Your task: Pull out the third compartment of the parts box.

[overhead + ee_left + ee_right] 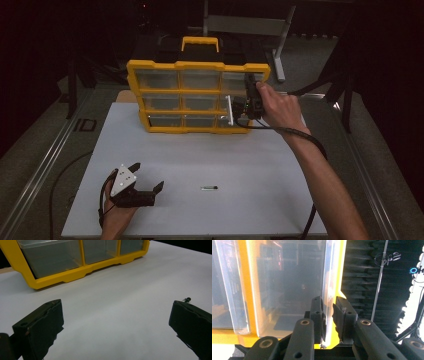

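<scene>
My right tool (329, 315) is clamped on the clear drawer's front edge (327, 290) of the yellow organizer (150, 67). My left tool (145, 182) rests wide open, holding nothing, on bare worktop (250, 160).

Yellow plastic organiser frame (150, 65) with clear drawers (158, 80), black top, yellow handle (200, 41); white bench (200, 160); black tools (145, 187).
</scene>
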Available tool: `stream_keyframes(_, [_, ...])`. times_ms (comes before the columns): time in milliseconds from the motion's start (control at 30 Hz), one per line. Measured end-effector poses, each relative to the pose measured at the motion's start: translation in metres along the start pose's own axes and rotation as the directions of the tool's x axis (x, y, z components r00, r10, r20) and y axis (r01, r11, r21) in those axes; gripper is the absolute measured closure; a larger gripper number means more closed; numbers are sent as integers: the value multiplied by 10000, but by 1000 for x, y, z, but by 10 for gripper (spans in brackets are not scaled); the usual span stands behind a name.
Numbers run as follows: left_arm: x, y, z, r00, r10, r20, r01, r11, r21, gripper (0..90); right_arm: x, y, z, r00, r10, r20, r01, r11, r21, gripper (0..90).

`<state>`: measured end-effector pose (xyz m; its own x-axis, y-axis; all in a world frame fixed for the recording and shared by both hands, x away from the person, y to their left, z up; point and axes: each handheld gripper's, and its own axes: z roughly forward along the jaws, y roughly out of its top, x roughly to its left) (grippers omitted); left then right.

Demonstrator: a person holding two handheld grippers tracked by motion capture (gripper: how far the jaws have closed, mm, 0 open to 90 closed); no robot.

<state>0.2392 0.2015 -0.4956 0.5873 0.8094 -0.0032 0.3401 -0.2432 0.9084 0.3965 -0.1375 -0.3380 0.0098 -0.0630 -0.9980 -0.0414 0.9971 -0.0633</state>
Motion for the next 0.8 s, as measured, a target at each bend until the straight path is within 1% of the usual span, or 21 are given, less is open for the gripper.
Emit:
stream_keyframes(233, [0, 0, 0, 10000, -2, 27, 2, 10000, -29, 3, 3, 2, -4, 9998, -220, 3, 220, 9998, 14, 784])
stream_keyframes(333, [0, 0, 0, 10000, -7, 30, 7, 10000, -29, 3, 2, 2, -5, 9998, -211, -40, 211, 9998, 1, 785])
stream_keyframes(433, [0, 0, 0, 10000, 8, 30, -8, 10000, -4, 3, 1, 1, -8, 9998, -124, -156, 124, 9999, -8, 786])
stream_keyframes(500, [0, 0, 1, 10000, 11, 31, -11, 10000, 2, 3, 1, 1, -9, 9998, -112, -140, 111, 9999, -39, 787])
stream_keyframes(567, [0, 0, 1, 10000, 16, 18, -16, 10000, 13, 3, 0, 0, -12, 9998, 61, -202, -63, 9999, -101, 788])
stream_keyframes(767, [0, 0, 1, 10000, 33, 20, -33, 10000, 3, 3, -1, -1, -16, 9996, 86, -265, -92, 9997, -213, 788])
stream_keyframes(800, [0, 0, 1, 10000, 35, 19, -35, 10000, -4, 3, -2, -1, -19, 9995, 105, -304, -113, 9996, -264, 789])
